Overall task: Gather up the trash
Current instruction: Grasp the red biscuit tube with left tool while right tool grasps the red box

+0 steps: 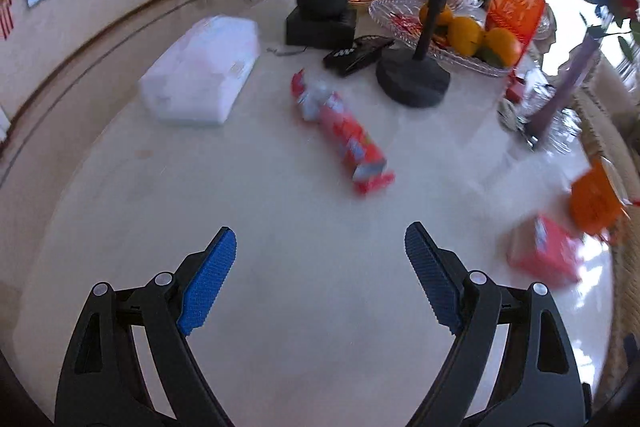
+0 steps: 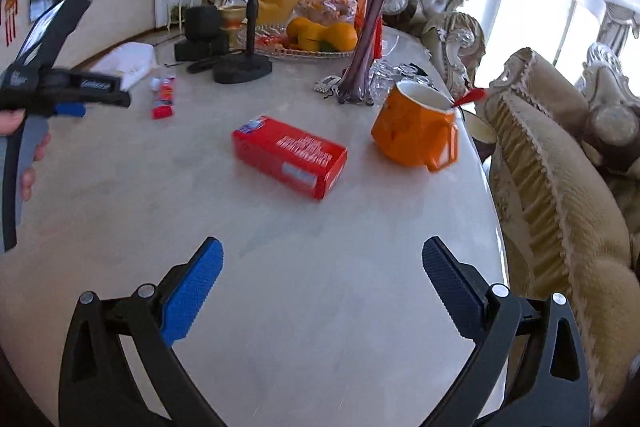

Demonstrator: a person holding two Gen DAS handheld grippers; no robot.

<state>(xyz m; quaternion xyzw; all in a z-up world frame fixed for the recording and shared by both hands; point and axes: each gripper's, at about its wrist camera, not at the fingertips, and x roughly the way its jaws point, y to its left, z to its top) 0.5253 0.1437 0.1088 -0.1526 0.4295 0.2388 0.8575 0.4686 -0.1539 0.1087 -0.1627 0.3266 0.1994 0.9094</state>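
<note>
Two grippers, left gripper [image 1: 320, 251] and right gripper [image 2: 322, 263], both wide open, empty. Crumpled red wrapper [image 1: 340, 135] at twelve o'clock; straddle crosswise, close low against table [image 1: 280, 267].

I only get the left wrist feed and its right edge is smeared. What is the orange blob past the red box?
Observer: An orange mug, upright on the table, just right of the red box.
Operator: Anything in it?
Observer: A red handle sticks out over its rim.
Operator: Is the right gripper holding anything?
Observer: No, the right gripper is open and empty, short of the box.
</note>
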